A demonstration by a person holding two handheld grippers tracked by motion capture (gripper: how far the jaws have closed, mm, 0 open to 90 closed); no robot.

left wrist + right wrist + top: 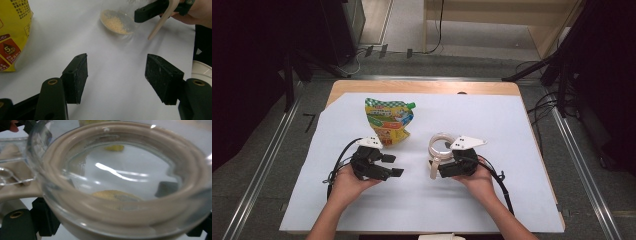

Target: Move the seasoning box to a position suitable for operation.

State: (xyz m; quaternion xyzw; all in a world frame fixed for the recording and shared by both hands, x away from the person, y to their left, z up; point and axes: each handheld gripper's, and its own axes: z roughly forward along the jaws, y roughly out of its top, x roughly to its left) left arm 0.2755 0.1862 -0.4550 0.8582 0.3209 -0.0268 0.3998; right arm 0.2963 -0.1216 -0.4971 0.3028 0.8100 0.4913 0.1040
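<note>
A clear round jar point(442, 145) with a beige seal ring point(75, 165) is tilted above the white sheet point(492, 125). My right gripper point(435, 167) is shut on it, with a jaw on each side in the right gripper view. Beige grains point(115, 23) lie inside the jar. A beige clasp point(162, 21) hangs from it. A yellow-green pouch point(389, 122) stands behind my left gripper point(394, 165). That gripper point(116, 56) is open with nothing between its fingers, a little above the sheet and left of the jar.
The sheet covers most of a wooden table point(422, 87). The rim of a white bowl point(202, 70) shows at the right edge of the left gripper view. Cables trail from both grippers toward the near table edge.
</note>
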